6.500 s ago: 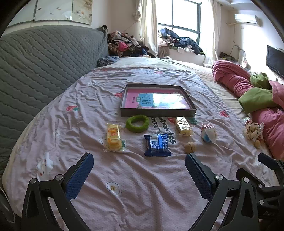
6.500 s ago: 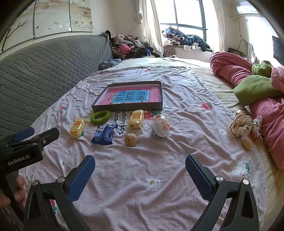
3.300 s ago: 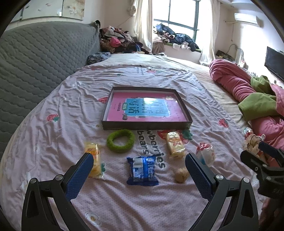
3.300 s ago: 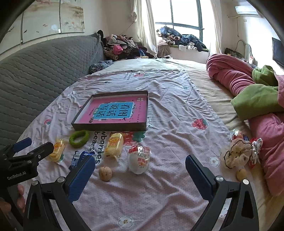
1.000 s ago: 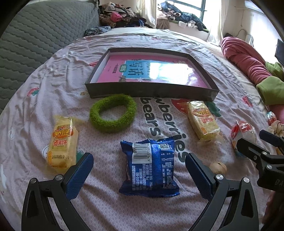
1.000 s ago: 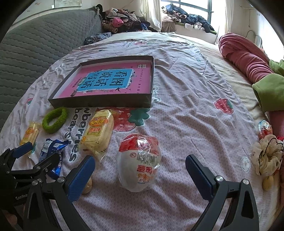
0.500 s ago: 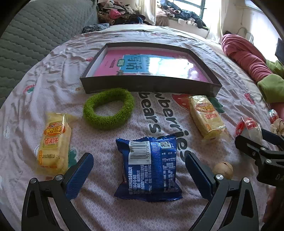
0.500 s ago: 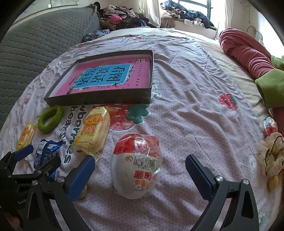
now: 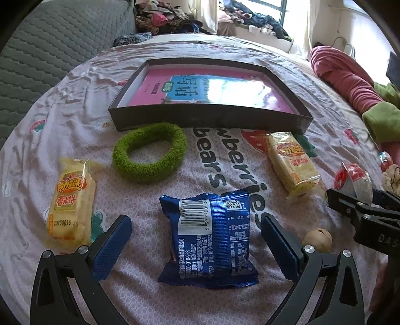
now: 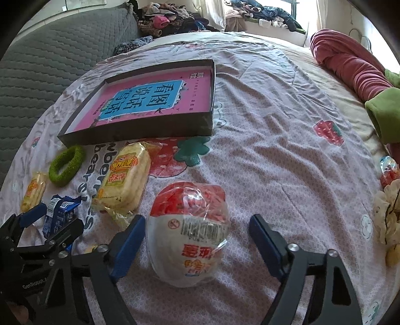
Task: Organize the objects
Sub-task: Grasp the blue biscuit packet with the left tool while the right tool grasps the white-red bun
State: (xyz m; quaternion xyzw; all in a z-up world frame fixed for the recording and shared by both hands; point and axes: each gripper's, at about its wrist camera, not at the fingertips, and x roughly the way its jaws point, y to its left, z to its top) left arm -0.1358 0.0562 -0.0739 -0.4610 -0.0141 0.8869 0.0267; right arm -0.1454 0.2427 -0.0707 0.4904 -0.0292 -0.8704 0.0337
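My left gripper [image 9: 197, 240] is open, its fingers on either side of a blue snack packet [image 9: 208, 236] lying flat on the bed sheet. My right gripper [image 10: 197, 237] is open, its fingers on either side of a red-and-white egg-shaped packet [image 10: 188, 231]; its left finger looks close to the packet. A dark shallow box [image 9: 210, 117] with a pink and blue book inside lies beyond; it also shows in the right wrist view [image 10: 140, 135]. A green ring [image 9: 150, 155], two yellow rice-cracker packets [image 9: 72, 200] [image 9: 292, 162] and a walnut [image 9: 317, 240] lie around.
A grey quilted headboard [image 10: 50, 62] runs along the left. A pink and green duvet [image 10: 350, 65] is heaped at the right. A small toy and sweets [image 10: 387, 215] lie at the right edge. Clothes are piled by the window [image 9: 250, 22].
Both grippers have moved forward and lower. The blue packet now lies between my left fingers and the egg-shaped packet between my right fingers, which have narrowed somewhat.
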